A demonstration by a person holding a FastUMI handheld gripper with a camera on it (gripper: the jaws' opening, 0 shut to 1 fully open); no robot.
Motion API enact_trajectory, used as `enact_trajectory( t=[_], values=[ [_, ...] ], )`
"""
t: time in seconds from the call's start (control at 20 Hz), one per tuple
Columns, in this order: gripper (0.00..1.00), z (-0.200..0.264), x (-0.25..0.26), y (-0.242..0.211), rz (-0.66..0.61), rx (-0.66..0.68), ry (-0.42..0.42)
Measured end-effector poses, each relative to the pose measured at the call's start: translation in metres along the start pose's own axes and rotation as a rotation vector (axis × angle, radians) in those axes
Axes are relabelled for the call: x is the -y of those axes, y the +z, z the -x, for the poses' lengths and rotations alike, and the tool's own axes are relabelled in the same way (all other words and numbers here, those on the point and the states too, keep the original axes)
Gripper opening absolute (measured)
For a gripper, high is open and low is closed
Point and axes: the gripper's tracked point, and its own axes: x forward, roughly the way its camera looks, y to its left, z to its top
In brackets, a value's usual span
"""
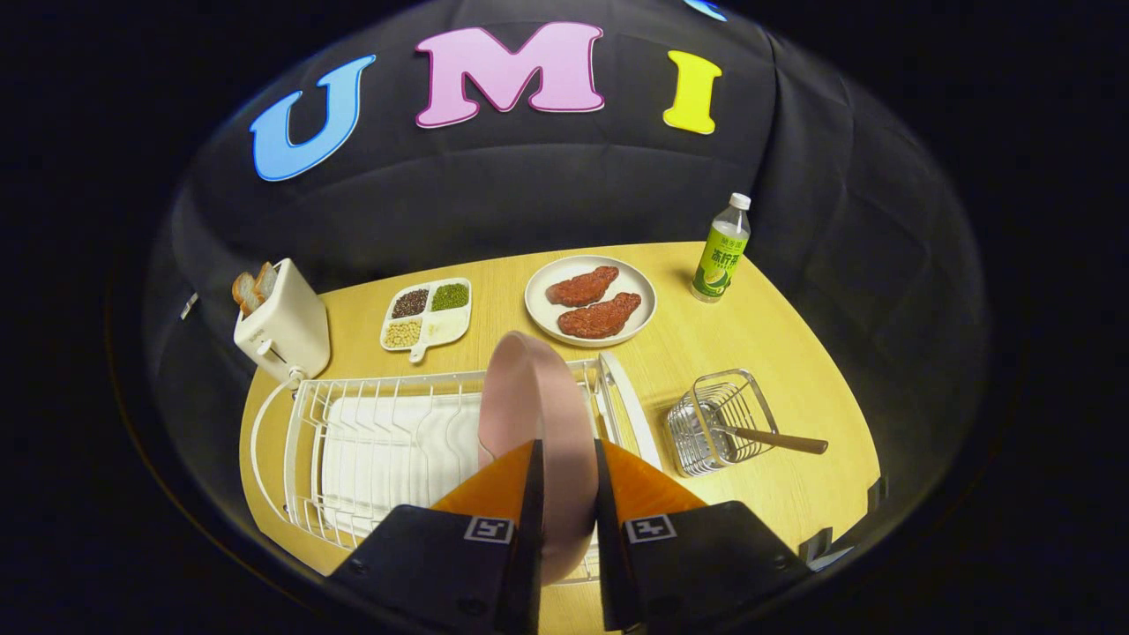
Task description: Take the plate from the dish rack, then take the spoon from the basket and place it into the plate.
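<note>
A pink plate [536,397] stands on edge between my two fingers, over the right part of the white wire dish rack [388,441]. My gripper [567,459] is shut on the pink plate's rim, one finger on each face. To the right of the rack stands a wire basket [719,422] on the wooden table [785,353], and a spoon [776,438] with a brown handle leans out of it toward the right.
Beyond the rack sit a white plate with two steaks [591,300], a divided dish of beans [427,314], a white toaster with bread [282,326] at the left and a green-labelled bottle [723,251] at the back right.
</note>
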Motion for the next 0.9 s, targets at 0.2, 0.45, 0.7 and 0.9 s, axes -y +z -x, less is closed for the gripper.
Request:
enact_trajectory(
  t=[0.2,0.45,0.7,0.9],
  values=[
    [0.26,0.001,-0.007,0.004,0.022,0.023,-0.028],
    [0.26,0.011,-0.013,0.022,0.056,0.084,-0.05],
    [0.26,0.017,0.003,0.04,0.083,0.135,-0.089],
    [0.26,0.026,0.024,0.052,0.033,0.147,-0.079]
  ],
)
